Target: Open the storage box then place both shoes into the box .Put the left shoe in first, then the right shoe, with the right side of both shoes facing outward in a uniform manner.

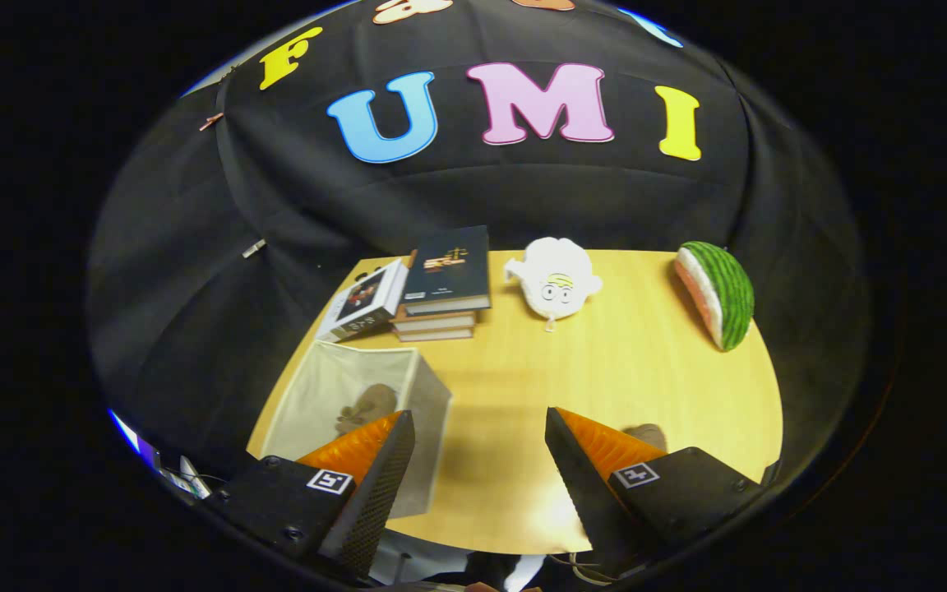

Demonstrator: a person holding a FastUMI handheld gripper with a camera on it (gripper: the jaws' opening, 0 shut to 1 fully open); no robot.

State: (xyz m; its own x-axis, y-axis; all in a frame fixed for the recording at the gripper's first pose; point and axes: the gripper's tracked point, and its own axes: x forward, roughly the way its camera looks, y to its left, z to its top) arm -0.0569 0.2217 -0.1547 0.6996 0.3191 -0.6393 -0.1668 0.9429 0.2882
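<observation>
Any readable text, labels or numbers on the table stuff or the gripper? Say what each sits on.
Dark book atop the stack: gold emblem and print on the cover, too small to read.
Leaning book beside it: cover print blurred, unreadable.
Gripper, fingers open over the table: square coded markers, pattern only, no words.
Storage box, plush toy, watermelon slice: no text visible.

Wooden table (605, 378). At its far side: stack of books (445, 284), a boxed book (367, 302) leaning beside it, white plush toy (556, 284), watermelon-slice plush (720, 292) well apart.
</observation>
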